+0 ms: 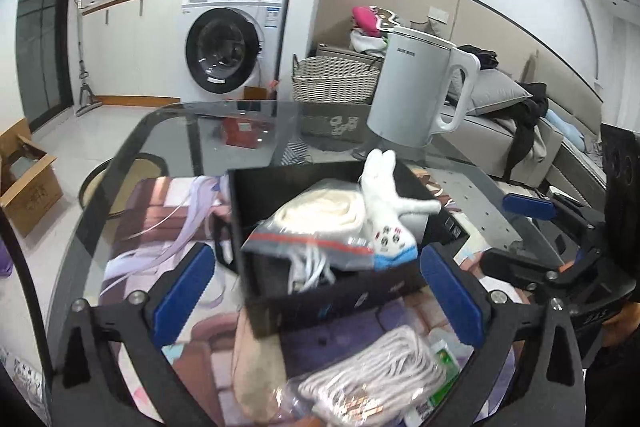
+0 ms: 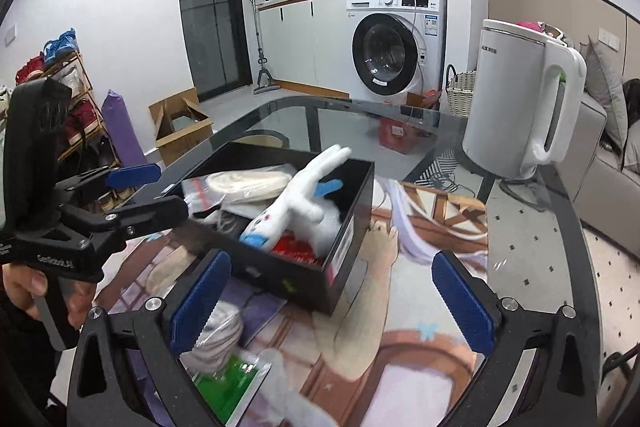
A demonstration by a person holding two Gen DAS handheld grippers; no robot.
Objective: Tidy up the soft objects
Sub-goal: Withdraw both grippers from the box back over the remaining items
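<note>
A black box (image 1: 320,307) (image 2: 348,231) stands on the printed mat. In it lie a white plush rabbit (image 1: 384,203) (image 2: 304,195), a bagged cream roll of cloth (image 1: 320,215) (image 2: 248,183) and a bag of white cables (image 1: 312,267). Nearer to me lie a bagged coil of rope (image 1: 376,375) (image 2: 216,339), a beige cloth (image 1: 256,371) and a green packet (image 2: 224,387). My left gripper (image 1: 316,279) (image 2: 132,195) is open, its blue pads either side of the box's near wall without touching it. My right gripper (image 2: 332,291) (image 1: 528,227) is open at the box's right, holding nothing.
A white kettle (image 1: 416,91) (image 2: 516,99) stands at the far side of the glass table (image 1: 180,131), just behind the box. On the floor beyond are a washing machine (image 1: 232,43), a wicker basket (image 1: 336,79), a cardboard box (image 2: 180,127) and a sofa (image 1: 520,131).
</note>
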